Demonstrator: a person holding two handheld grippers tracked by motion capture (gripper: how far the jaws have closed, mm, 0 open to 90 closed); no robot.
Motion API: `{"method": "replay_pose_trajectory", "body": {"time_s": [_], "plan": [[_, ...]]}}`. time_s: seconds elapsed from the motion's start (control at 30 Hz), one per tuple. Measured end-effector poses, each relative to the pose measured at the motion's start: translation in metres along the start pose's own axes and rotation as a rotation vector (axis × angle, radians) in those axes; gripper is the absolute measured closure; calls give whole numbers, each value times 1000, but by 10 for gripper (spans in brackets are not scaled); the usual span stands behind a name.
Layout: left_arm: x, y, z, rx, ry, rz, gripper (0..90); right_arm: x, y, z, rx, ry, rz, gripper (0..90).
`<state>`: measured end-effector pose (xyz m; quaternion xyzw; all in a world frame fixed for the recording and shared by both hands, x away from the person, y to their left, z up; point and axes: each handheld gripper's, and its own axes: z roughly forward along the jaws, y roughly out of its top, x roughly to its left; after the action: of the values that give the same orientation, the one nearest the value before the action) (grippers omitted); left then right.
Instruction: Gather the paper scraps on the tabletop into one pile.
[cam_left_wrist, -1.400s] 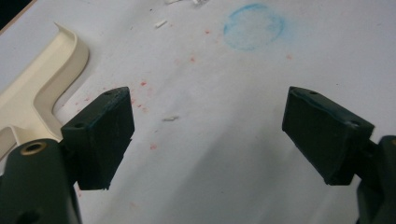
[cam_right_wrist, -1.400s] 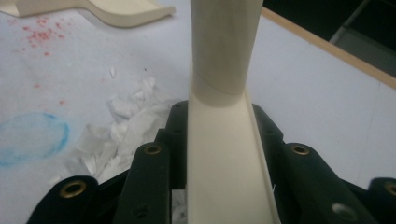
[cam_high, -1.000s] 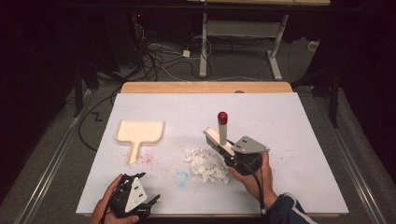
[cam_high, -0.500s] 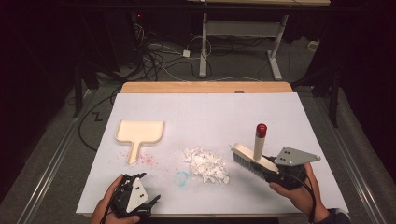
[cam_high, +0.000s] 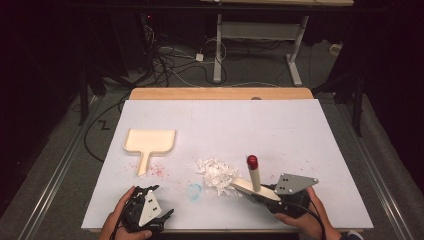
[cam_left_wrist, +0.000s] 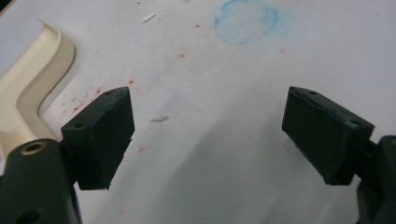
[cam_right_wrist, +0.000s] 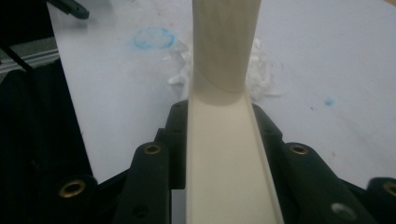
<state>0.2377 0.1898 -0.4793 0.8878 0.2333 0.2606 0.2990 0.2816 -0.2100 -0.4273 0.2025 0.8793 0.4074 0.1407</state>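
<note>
A white table (cam_high: 300, 130) under a dark room holds the dustpan (cam_high: 149, 142) at left-centre, scraps (cam_high: 216, 172) mid-frame, where the right gripper (cam_high: 260, 192) pinches the brush (cam_high: 251, 182) to sweep, while the left gripper (cam_high: 150, 210) idles spread at lower left.

The right gripper (cam_high: 260, 192) carries the brush (cam_high: 252, 182) back in from the right side of the desk (cam_high: 300, 130) (where it stood half a second ago) to the right edge of the heap of white scraps (cam_high: 216, 172). A second ago it sat higher on the desk, against the heap's upper right.
</note>
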Motion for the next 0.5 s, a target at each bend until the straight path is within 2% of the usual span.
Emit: {"method": "replay_pose_trajectory", "body": {"time_s": [0.23, 0.4, 0.5], "plan": [[0, 0, 0, 1, -2, 5, 159, -2, 22, 25, -35, -17, -16, 679], [-1, -1, -1, 2, -7, 8, 158, -4, 32, 30, -83, -45, -15, 679], [-1, -1, -2, 4, -6, 12, 159, -4, 31, 28, -82, -47, -24, 679]]}}
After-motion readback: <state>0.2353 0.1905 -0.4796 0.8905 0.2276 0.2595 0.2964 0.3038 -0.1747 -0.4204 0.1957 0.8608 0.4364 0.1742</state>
